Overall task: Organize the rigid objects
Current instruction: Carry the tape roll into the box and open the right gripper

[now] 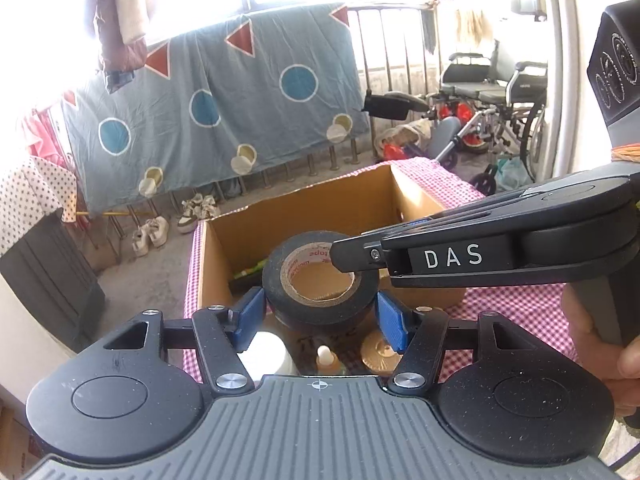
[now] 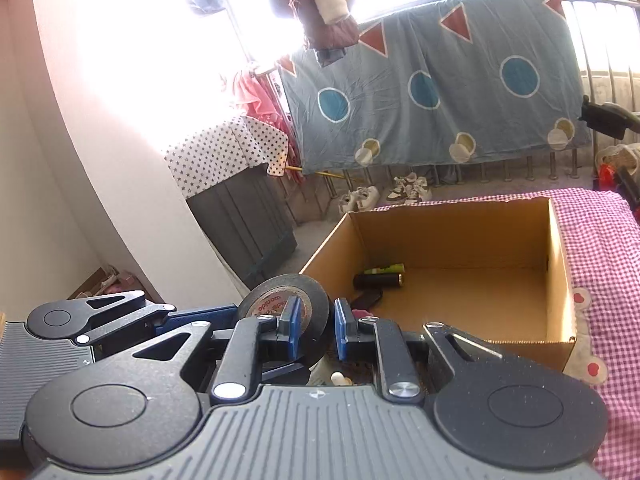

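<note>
Black tape roll [image 1: 322, 282] sits at frame centre in the left wrist view, clamped between the two blue pads [image 1: 250, 316] of the left claw [image 1: 320, 316], hole facing up toward the camera, held over the near edge of the cardboard box [image 1: 304, 208]. Right claw comes in from the right edge of that frame; its tip lies over the roll's upper right rim. In the right wrist view the same tape roll [image 2: 286, 306] shows at lower centre, tilted on edge, with the right claw [image 2: 316, 330] straddling its wall: one blue pad [image 2: 292, 326] in front of the core, the other outside the roll. Pads look close on the wall, but contact is not clear, so grip there cannot be told. Left claw [image 2: 192, 320] shows at the lower left of that view, low and level, fingers pointing right toward the roll.

Right view only: open cardboard box [image 2: 556, 276] interior, a black cylinder [image 2: 378, 281] and a green item [image 2: 385, 269] lying at its far left corner. Left view only: a person's hand [image 1: 600, 344] on the right claw's grip at right edge; below the roll a white bottle [image 1: 266, 354], a small dropper bottle [image 1: 328, 360] and a gold lid [image 1: 382, 350]. Box rests on a pink checked cloth [image 2: 600, 248] over the desk.
</note>
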The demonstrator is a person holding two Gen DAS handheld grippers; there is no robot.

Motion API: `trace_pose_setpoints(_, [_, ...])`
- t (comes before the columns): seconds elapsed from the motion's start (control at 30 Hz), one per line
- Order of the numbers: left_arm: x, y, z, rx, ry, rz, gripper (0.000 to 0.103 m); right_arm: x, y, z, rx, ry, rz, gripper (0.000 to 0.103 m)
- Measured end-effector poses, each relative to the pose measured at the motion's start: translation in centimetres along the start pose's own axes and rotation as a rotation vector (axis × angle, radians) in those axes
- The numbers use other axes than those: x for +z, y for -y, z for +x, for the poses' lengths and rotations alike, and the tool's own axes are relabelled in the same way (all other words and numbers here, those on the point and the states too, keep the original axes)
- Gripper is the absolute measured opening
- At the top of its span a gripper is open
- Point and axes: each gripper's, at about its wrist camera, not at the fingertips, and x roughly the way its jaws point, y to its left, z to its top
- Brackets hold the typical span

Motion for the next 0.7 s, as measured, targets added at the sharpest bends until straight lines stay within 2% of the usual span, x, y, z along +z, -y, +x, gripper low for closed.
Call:
trace_pose_setpoints(0.17, [3.0,-1.4,3.0,-0.019,-0.037,0.007,0.06,4.1,2.3,3.1,-0.007,-0.049,-0.005,0.02])
trace_pose_setpoints(0.33, [5.2,-3.4,7.9,-0.059,-0.164,-0.011,0.06,7.4,6.3,8.9,0.003,-0.172,-0.002,0.02])
trace_pose_setpoints(0.37, [5.4,-3.9,9.1,-0.075,-0.194,-0.02,0.06,7.8,7.6,10.5,0.003,-0.219,0.017,0.02])
trace_pose_setpoints(0.47, [5.7,-5.0,12.7,-0.089,-0.28,-0.031,0.052,8.0,10.2,15.1,-0.009,-0.332,0.053,0.019])
trace_pose_setpoints(0.6, [5.3,-6.0,17.5,-0.147,-0.403,-0.057,0.051,7.3,12.4,20.2,-0.004,-0.446,0.122,0.018])
trace_pose_setpoints(0.7, [4.5,-6.6,20.2,-0.134,-0.465,-0.061,0.051,6.6,13.2,23.5,-0.029,-0.493,0.123,0.018])
